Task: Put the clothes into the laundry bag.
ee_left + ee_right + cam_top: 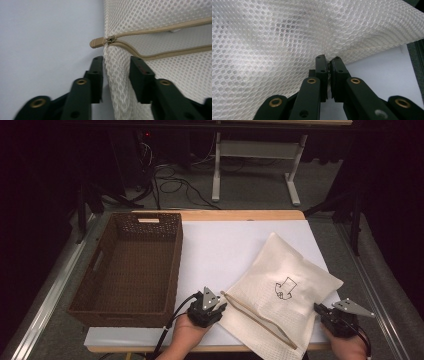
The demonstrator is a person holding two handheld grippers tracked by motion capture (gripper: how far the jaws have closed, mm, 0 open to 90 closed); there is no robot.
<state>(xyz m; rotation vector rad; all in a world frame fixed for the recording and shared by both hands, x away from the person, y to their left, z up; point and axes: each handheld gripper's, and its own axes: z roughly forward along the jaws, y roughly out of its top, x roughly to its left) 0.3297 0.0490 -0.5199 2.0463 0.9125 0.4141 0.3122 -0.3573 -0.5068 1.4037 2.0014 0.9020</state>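
Mesh bag gripped at two corners on a white-topped table

Overhead, a dark room is seen, with cables strewn over grey carpet and a white table frame standing beyond the work surface. The table is covered by a smooth white sheet with a wooden edge at the far side. On its left a brown woven basket, rectangular with cut-out handles, is set.

A white mesh bag, square, pillow-like and printed with a small black figure, lies diagonally at the near right of the table. A tan zipper runs along its near-left edge.

The left gripper is held at the bag's near-left corner; in the left gripper view its jaws are spread on either side of a fold of honeycomb mesh, just below the tan zipper pull, and the zipper is shown partly open. The right gripper is held at the bag's near-right edge; in the right gripper view its jaws are pressed together, pinching the mesh.
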